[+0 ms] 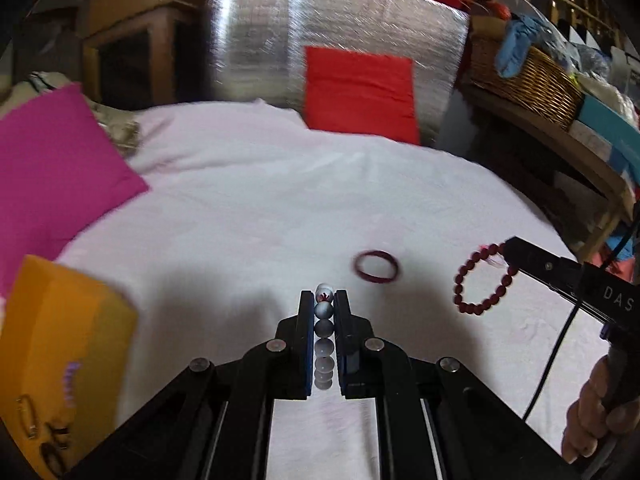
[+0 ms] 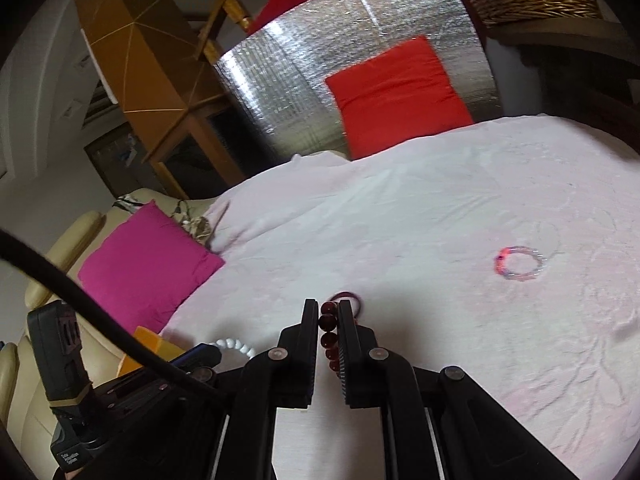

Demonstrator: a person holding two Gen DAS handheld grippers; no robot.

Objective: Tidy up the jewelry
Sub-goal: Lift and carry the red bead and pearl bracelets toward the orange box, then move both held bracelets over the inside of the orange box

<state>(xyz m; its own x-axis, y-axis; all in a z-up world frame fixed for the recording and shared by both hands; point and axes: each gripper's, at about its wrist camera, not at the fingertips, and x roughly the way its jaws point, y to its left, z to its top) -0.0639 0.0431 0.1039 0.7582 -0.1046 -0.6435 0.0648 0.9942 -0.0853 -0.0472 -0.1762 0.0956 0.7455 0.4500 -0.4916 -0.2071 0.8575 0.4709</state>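
- The bed [image 1: 256, 208], under a pale pink sheet, lies mostly bare through its middle and far part.
- Its far edge meets a silver foil panel [image 1: 256, 40] with a red cushion [image 1: 360, 92] leaning on it; a magenta cushion [image 1: 56, 168] bounds the left side, and a wicker basket [image 1: 532, 80] sits on a shelf to the right.
- An orange box [image 1: 68, 360] stands near left.
- A dark red bangle [image 1: 376, 266] lies flat, just beyond the left tool.
- A pink and clear beaded bracelet [image 2: 520, 264] lies far right, well apart.
- The left tool [image 1: 324, 300] is clamped on a white bead bracelet [image 1: 324, 332].
- The right tool [image 2: 329, 310] is clamped on a dark red bead bracelet [image 2: 328, 336], which hangs clear of the sheet.
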